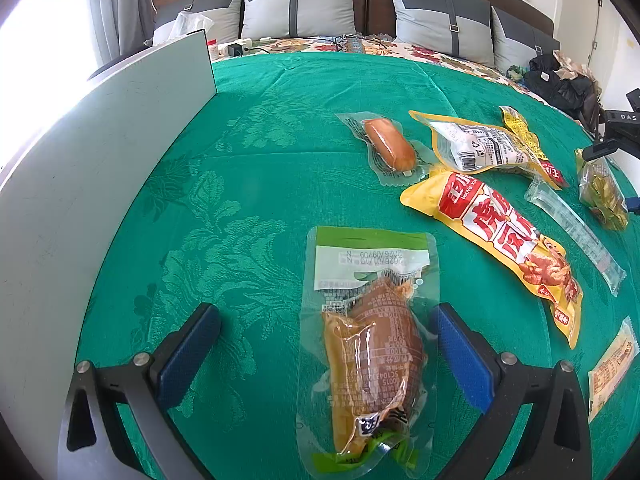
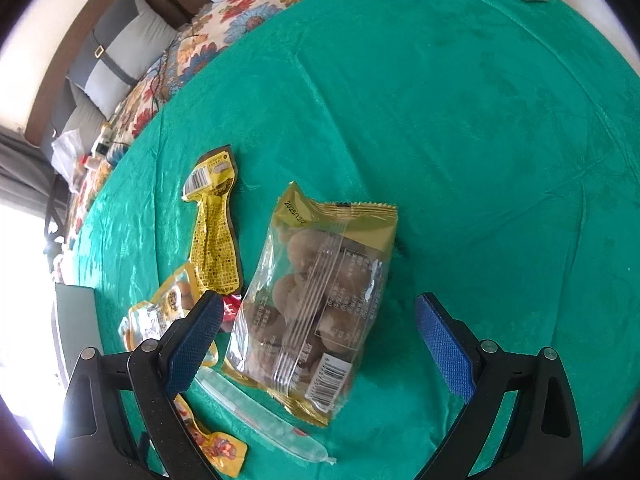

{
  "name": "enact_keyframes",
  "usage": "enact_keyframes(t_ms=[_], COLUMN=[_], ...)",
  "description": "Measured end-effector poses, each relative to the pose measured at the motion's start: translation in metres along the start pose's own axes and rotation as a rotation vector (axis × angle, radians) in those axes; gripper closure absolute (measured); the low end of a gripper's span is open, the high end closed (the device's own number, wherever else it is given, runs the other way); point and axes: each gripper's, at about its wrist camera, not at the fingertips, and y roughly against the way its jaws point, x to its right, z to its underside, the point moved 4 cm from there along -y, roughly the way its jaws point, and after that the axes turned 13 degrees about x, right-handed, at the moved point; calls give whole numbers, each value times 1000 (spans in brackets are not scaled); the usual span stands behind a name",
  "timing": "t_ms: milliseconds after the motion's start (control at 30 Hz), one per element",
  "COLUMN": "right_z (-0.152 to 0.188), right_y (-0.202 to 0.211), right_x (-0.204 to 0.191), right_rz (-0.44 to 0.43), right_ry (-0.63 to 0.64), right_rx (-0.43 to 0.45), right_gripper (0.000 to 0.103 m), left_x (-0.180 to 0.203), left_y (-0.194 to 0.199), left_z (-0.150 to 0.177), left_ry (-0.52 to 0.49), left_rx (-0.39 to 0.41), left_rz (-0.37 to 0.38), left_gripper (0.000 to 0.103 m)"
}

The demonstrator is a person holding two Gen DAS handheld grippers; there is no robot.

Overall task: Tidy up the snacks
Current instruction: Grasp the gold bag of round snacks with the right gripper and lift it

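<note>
Green cloth [image 1: 256,128] over the bed carries everything; snacks are clustered toward its right edge in the left wrist view, and a white board [image 1: 100,168] stands along its left edge.

Left gripper [image 1: 328,360]: jaws wide open, holding nothing. The clear vacuum pouch with a green header [image 1: 370,340] lies between the fingers, nearer the right blue pad [image 1: 464,360]. Its long axis runs straight ahead along the fingers, so a close would pinch it across the short width. Brown, glossy contents, lumpy under the film; green header at the far end.

Right gripper [image 2: 316,344]: also wide open, empty. The gold-and-clear bag of round brown biscuits [image 2: 316,304] sits between the fingers, closer to the left pad [image 2: 196,340], long axis roughly ahead, tilted slightly right. Puffy, printed back panel facing up.

Each gripper is nearest its own pack; judging by this, both are lined up for a grasp.

Around them: 1 yellow-red long pack [image 1: 504,248], 1 sausage in clear wrap [image 1: 390,146], 1 clear stick pack [image 2: 264,416].
</note>
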Motion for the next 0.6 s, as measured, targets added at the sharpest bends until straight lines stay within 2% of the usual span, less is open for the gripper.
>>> enact_keyframes(t_ms=[67, 167, 267, 367, 600], right_z=[6, 11, 23, 33, 35], right_y=[-12, -8, 6, 22, 31], right_x=[-5, -3, 11, 30, 59], right_rz=[30, -110, -261, -307, -442], right_ry=[51, 105, 262, 409, 330], right_rx=[-31, -5, 34, 115, 156], right_gripper=[7, 10, 27, 32, 32], left_x=[0, 0, 0, 0, 0], left_y=[0, 0, 0, 0, 0], left_z=[0, 0, 0, 0, 0], left_ry=[0, 0, 0, 0, 0], left_rx=[0, 0, 1, 1, 1], left_rz=[0, 0, 0, 0, 0], left_gripper=[0, 0, 0, 0, 0])
